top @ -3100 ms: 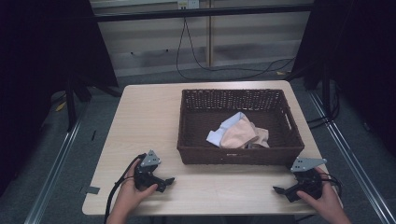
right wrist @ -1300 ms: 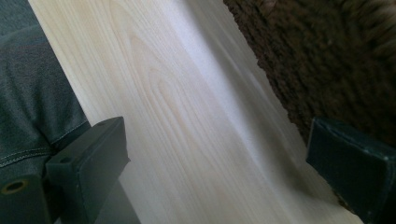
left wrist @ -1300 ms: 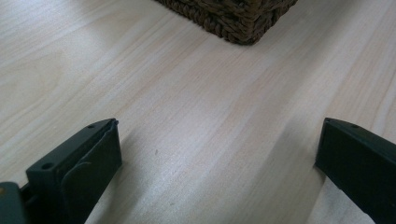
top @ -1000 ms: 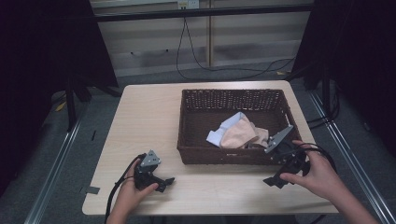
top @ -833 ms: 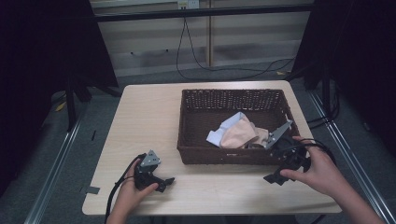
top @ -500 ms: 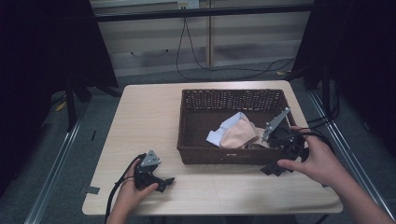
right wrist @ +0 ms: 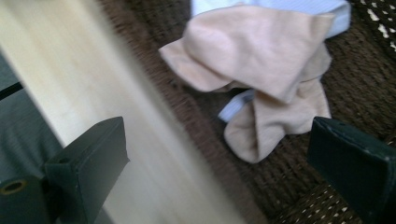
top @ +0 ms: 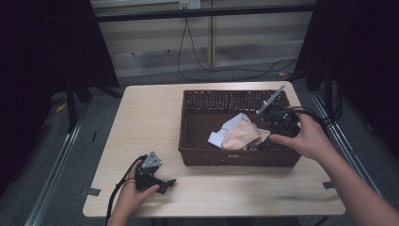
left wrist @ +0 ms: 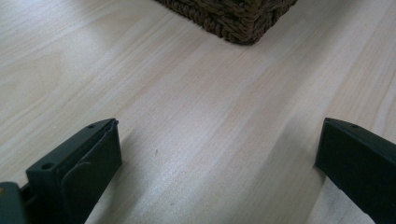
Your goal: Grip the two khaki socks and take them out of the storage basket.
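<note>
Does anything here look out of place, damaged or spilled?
Nothing stands out. The beige cloth and the pale blue cloth lie crumpled inside the wicker basket, nothing spilled onto the table. The right gripper hangs over them, jaws open.

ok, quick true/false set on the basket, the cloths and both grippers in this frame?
1. The right gripper is over the wicker basket, jaws open. True.
2. The left gripper grips a cloth. False: it rests open on the table, holding nothing.
3. The beige cloth lies on top of a pale blue cloth. True.
4. The cloths lie on the table beside the basket. False: they are inside it.
</note>
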The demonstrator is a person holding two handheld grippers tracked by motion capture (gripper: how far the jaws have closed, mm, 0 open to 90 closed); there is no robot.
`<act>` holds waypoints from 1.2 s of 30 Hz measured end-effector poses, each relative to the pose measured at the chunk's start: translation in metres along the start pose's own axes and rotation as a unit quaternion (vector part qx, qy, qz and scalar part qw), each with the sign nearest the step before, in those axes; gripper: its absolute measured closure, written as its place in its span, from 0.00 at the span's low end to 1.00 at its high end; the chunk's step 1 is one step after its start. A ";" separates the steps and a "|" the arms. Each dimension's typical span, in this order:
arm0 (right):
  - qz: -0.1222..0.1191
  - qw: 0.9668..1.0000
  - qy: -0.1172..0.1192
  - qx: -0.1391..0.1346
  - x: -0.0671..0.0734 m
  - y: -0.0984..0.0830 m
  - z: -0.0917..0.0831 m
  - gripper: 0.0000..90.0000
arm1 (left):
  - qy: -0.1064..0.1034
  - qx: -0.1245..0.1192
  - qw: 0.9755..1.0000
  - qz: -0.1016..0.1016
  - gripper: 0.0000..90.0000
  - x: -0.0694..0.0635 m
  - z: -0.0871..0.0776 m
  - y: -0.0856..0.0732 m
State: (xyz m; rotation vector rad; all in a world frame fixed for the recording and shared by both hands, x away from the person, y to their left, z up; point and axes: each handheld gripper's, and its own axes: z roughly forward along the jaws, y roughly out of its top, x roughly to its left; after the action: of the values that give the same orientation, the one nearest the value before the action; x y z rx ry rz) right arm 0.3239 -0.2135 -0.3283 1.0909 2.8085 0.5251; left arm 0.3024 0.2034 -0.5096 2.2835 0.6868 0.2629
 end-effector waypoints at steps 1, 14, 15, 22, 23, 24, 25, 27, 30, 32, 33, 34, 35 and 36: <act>0.008 1.000 -0.003 0.004 -0.003 0.003 0.003 0.05 | 0.000 0.000 1.000 0.000 0.00 0.000 0.000 0.000; 0.084 0.996 -0.040 0.005 -0.045 0.028 0.054 0.19 | 0.000 -0.002 1.000 -0.002 0.00 0.000 0.000 0.000; 0.088 0.995 -0.040 0.002 -0.047 0.028 0.056 0.20 | 0.000 -0.002 1.000 -0.002 0.00 0.000 0.000 0.000; 0.105 0.994 -0.033 0.010 -0.053 0.030 0.075 0.26 | 0.000 -0.001 1.000 -0.002 0.00 0.000 0.000 0.000; 0.109 0.993 -0.032 0.013 -0.053 0.029 0.079 0.26 | 0.000 -0.002 1.000 -0.002 0.00 0.000 0.000 0.000; 0.111 0.993 -0.034 0.022 -0.054 0.029 0.082 0.26 | 0.001 -0.002 1.000 -0.002 0.00 0.000 0.000 0.000; 0.109 0.993 -0.040 0.031 -0.055 0.030 0.086 0.27 | 0.000 -0.002 1.000 -0.002 0.00 0.000 0.000 0.000; 0.111 0.992 -0.040 0.040 -0.056 0.031 0.090 0.28 | 0.000 -0.002 1.000 -0.002 0.00 0.000 0.000 0.000; 0.124 0.991 -0.021 0.042 -0.057 0.034 0.096 0.33 | 0.000 -0.002 1.000 -0.002 0.00 0.000 0.000 0.000; 0.134 0.990 -0.012 0.043 -0.058 0.036 0.100 0.33 | 0.000 -0.002 1.000 -0.003 0.00 0.000 0.000 0.000; 0.135 0.990 -0.014 0.047 -0.060 0.036 0.102 0.34 | 0.000 -0.002 1.000 -0.003 0.00 0.000 0.000 0.000; 0.138 0.989 -0.015 0.052 -0.061 0.036 0.105 0.34 | 0.000 -0.002 1.000 -0.002 0.00 0.000 0.000 0.000; 0.140 0.988 -0.014 0.057 -0.062 0.036 0.107 0.36 | 0.000 -0.002 1.000 -0.003 0.00 0.000 0.000 0.000; 0.144 0.988 -0.009 0.056 -0.064 0.036 0.108 0.41 | 0.000 -0.002 1.000 -0.003 0.00 0.000 0.000 0.000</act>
State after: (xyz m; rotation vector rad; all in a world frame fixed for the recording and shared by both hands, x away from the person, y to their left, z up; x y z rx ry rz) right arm 0.4158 -0.2010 -0.4207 1.5290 2.7077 0.3803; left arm 0.3022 0.2032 -0.5098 2.2774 0.6917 0.2618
